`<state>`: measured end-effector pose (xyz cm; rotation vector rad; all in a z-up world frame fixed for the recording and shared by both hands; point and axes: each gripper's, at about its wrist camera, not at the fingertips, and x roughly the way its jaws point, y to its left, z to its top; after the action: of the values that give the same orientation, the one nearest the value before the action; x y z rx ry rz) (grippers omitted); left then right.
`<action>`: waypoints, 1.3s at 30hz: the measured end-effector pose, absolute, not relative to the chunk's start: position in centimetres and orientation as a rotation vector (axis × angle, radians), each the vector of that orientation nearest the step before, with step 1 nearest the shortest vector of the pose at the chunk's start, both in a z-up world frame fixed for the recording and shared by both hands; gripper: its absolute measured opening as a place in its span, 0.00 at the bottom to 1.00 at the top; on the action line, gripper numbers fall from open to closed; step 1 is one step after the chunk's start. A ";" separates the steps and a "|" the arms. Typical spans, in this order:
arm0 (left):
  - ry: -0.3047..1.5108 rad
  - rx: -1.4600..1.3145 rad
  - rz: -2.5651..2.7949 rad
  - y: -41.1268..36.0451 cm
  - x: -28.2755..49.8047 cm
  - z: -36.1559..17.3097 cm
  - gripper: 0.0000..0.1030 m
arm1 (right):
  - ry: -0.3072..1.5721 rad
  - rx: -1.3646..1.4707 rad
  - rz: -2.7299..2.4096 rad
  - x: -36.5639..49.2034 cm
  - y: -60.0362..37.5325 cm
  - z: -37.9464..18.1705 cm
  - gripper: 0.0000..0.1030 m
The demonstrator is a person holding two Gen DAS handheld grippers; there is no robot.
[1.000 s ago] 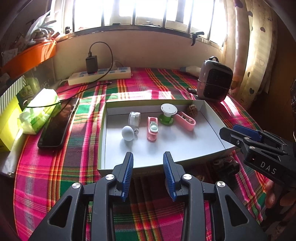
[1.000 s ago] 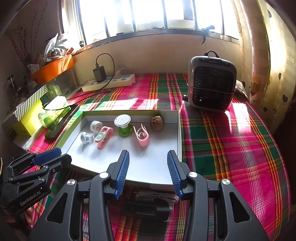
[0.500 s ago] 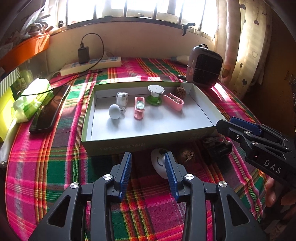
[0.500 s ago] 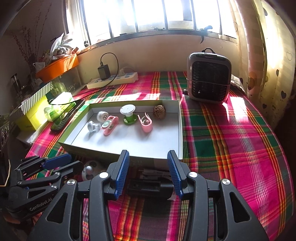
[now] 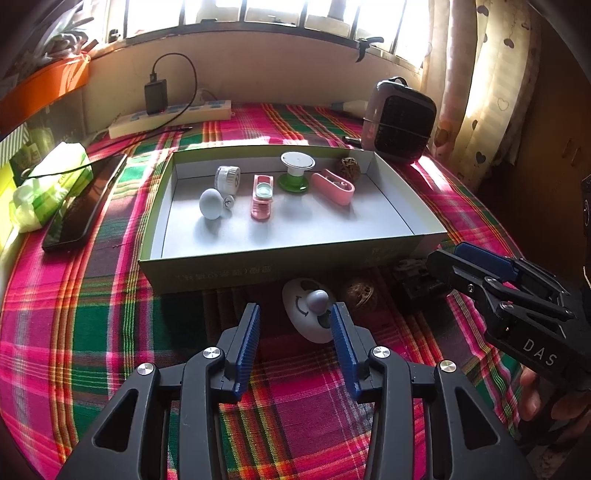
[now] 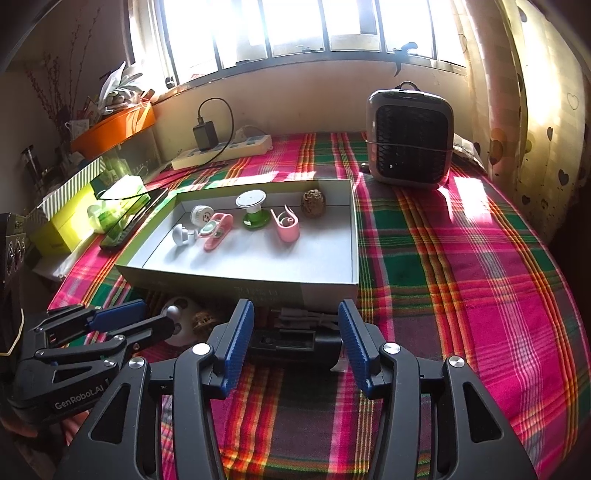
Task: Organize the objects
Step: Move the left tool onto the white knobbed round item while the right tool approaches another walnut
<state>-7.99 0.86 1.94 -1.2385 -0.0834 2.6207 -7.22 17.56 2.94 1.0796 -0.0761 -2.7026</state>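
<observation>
2 wrist views, shared box point(image 5: 280, 266)

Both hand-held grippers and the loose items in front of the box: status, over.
Left hand-held gripper opening, white oval gadget just beyond its tips. Right hand-held gripper opening over black device. Neither gripped. Box wall close behind both.

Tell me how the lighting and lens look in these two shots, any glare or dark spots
Left wrist view: window blown out white, sun streaks on the plaid cloth, items before the box sit in its shadow. Right wrist view: same window glare, bright patch right of the heater. Both show fisheye bending and dark corners.
</observation>
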 end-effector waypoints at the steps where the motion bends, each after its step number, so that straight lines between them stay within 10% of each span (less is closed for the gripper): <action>1: -0.084 -1.240 2.618 0.9 -8.0 1.9 0.37 | -0.079 1.080 -2.703 -7.2 17.6 2.9 0.48; 39: -0.183 -1.232 2.609 -0.3 -8.9 1.4 0.28 | -0.025 1.097 -2.658 -7.0 15.6 2.5 0.48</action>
<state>-8.93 -0.29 1.42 -1.2323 -0.1832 2.6093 -6.95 15.59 2.49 1.0971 -0.0251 -2.6580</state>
